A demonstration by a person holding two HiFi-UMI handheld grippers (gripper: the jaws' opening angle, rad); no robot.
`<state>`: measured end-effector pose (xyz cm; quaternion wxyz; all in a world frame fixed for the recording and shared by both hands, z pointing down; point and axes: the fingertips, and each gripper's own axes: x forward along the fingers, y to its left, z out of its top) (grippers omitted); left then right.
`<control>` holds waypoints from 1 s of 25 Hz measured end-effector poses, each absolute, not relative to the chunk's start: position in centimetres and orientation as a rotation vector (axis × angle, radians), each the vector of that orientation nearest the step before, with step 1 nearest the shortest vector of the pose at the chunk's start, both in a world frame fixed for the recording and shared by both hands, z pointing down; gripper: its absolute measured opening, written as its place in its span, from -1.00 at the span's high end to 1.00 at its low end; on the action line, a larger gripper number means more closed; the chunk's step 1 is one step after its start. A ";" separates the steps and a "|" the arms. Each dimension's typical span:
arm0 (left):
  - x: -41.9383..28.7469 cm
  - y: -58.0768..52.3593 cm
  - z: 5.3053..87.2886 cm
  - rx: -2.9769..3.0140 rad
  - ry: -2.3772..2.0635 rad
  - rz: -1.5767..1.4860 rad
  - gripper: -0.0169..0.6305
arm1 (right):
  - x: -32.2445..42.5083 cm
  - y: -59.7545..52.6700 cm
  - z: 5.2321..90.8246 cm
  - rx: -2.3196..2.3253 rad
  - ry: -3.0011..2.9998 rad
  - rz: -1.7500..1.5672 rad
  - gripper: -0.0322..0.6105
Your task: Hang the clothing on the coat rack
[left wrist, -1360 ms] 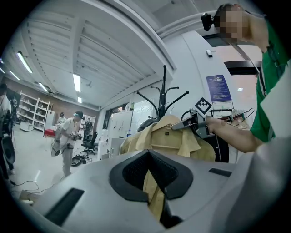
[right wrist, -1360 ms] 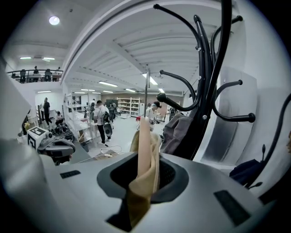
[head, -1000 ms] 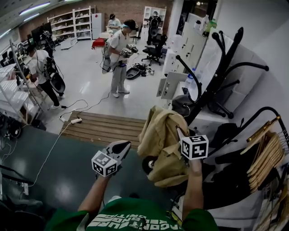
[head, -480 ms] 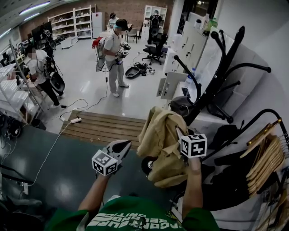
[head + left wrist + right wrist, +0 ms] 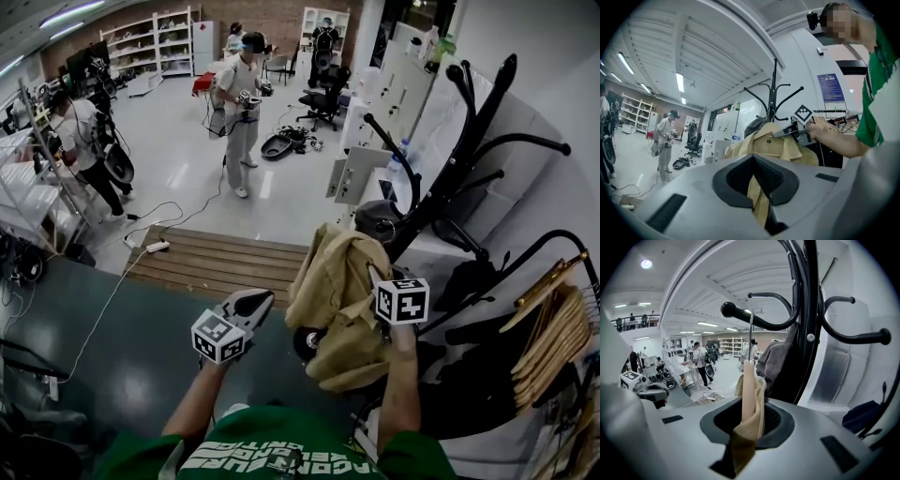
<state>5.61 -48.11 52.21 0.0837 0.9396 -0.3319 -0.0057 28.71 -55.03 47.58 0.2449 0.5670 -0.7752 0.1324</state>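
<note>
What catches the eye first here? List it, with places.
A tan shirt hangs mid-frame in the head view, clamped in the right gripper. Just right of it stands the black coat rack, hooks curling upward, with a dark garment draped on it.

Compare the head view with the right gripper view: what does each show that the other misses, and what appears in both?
Head view only: the right gripper seen from outside with its marker cube, the stack of wooden hangers, and the wearer's green top.

Right gripper view only: its jaws shut on the shirt and the hanger inside it, with the wire hook pointing up beside the rack.

Both: the shirt, the black coat rack, the left gripper and a person standing on the open floor.
</note>
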 end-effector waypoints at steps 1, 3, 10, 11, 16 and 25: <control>5.6 -48.1 52.3 2.804 -0.988 -0.014 0.93 | 28.9 -55.1 47.7 1.556 -2.113 0.367 0.69; 5.5 -48.1 52.3 2.803 -0.985 -0.010 0.93 | 29.2 -55.3 47.9 1.570 -2.105 0.376 0.69; 5.1 -47.9 52.2 2.799 -0.989 -0.014 0.93 | 29.9 -56.0 48.5 1.613 -2.079 0.365 0.69; 5.1 -47.9 52.2 2.800 -0.988 -0.015 0.93 | 30.0 -56.1 48.5 1.620 -2.076 0.362 0.69; 4.9 -47.2 52.0 2.803 -0.977 -0.017 0.93 | 29.9 -55.7 48.1 1.645 -2.093 0.383 0.58; 3.8 -45.0 52.3 2.810 -0.945 -0.012 0.93 | 30.4 -52.1 47.1 1.763 -2.071 0.372 0.44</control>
